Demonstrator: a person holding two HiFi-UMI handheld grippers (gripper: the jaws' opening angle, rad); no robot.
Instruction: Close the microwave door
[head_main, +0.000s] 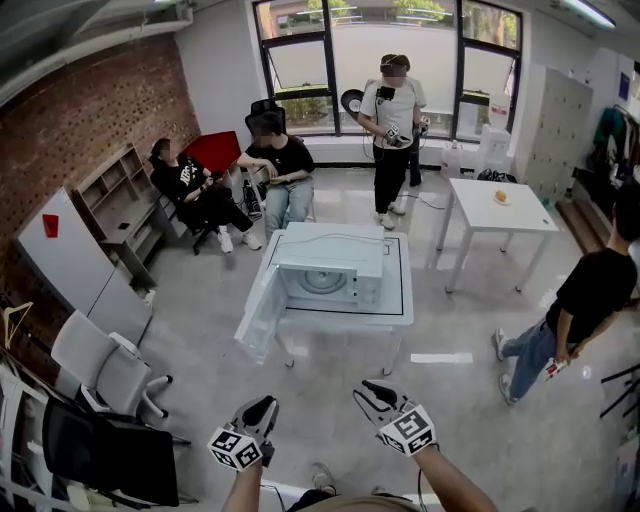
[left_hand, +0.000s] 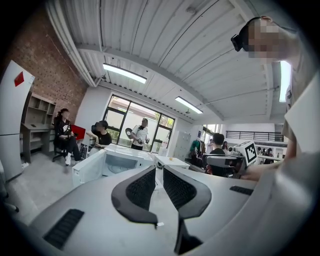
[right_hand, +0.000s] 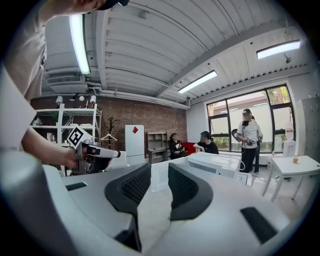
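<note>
Microwave (head_main: 330, 270) stands on a low white table (head_main: 405, 318) well ahead of both sets of fingertips, with open floor in between. Its door (head_main: 262, 318) hangs wide open, swung out toward the side of the left gripper (head_main: 262, 405), and the cavity faces the person holding the tools. The right gripper (head_main: 372, 392) hovers just beside the left one, and both point forward at the appliance without touching anything. In the left gripper view the dark fingers (left_hand: 140, 187) stand a narrow slit apart with nothing between them. The open door (left_hand: 89, 170) lies beyond and left of their tips, the oven body (left_hand: 125, 160) straight past them. In the right gripper view the fingers (right_hand: 187, 190) are spread a little wider, also empty. The door's white panel (right_hand: 159, 175) shows through the gap between them and the oven body (right_hand: 215, 165) sits beyond the right finger. Farther off past the fingertips, two people sit by the brick wall, another stands at the window, and a small white table (head_main: 500, 212) carries a round orange thing.
</note>
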